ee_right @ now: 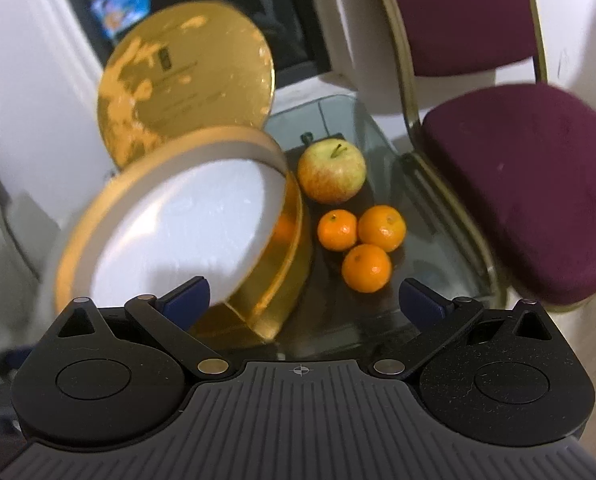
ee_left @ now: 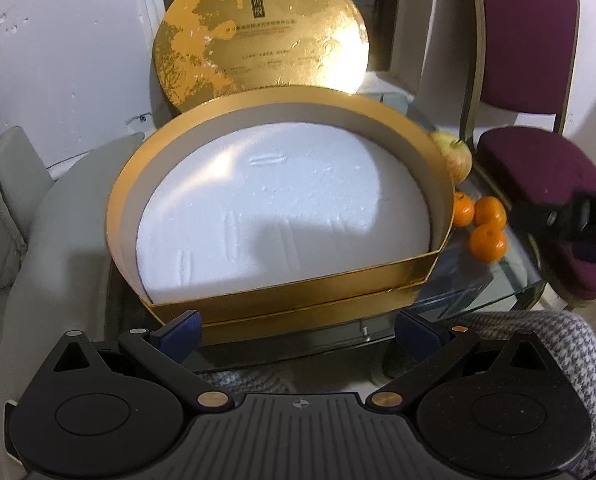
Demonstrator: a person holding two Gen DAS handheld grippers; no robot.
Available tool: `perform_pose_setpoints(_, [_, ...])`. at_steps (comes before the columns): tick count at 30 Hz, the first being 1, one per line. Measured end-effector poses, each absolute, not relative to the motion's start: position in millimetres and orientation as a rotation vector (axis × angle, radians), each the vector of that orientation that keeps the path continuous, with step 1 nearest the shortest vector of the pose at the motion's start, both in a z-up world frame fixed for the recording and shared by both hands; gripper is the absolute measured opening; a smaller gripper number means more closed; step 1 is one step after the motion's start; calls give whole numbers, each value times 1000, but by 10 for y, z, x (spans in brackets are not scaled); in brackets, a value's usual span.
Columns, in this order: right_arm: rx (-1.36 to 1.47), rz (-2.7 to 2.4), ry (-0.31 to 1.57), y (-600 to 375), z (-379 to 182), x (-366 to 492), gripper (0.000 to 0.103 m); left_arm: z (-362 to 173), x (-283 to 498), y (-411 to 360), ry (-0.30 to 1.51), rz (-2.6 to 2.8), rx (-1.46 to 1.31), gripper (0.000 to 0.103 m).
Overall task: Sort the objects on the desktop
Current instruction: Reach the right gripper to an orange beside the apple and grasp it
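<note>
Left tongs [ee_left: 298, 330] spread wide, nothing gripped; held just before flat front wall of gold gift box [ee_left: 282, 300]. Box seen open on glass counter [ee_left: 478, 284], white foam insert [ee_left: 282, 216] inside. Round gold lid [ee_left: 262, 36] propped upright behind box.

Right tongs [ee_right: 304, 300] spread wide, nothing gripped. Three tangerines [ee_right: 366, 268] clustered just ahead, beside box; apple [ee_right: 332, 170] behind them. Maroon chair [ee_right: 522, 184] beside counter.

Glossy gold foil box [ee_left: 282, 300] with matt white foam [ee_left: 282, 216]; smooth glass table [ee_right: 378, 312]; maroon cloth chair [ee_right: 530, 184] on the right.
</note>
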State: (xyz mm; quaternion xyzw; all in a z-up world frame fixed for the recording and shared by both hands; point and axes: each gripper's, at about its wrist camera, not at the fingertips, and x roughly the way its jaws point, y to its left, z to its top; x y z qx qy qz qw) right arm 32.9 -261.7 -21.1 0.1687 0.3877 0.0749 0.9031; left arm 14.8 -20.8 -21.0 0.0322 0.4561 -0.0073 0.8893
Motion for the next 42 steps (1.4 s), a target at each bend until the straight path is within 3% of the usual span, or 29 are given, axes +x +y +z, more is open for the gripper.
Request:
perform_pose_setpoints(5, [396,137,771,-2732,-276,387,103,-237,231,-167,1018,-22,-6,102])
perform_pose_setpoints(17, [313,29,803,-2739,-519,591,102,-276,355,-109,976,53,-9,101])
perform_pose_setpoints(27, [181,18,866,-2680,-827,902,71,-410,475,-170,941,-7,-15,101])
perform_pose_setpoints(37, [169,14,946,-2672,-1057,1165,65,-482,607,-195,985,34,19,101])
perform_pose_setpoints(42, [183,12,968,-2606,-1074,1224,52,-499,610,-221,983,19,26,101])
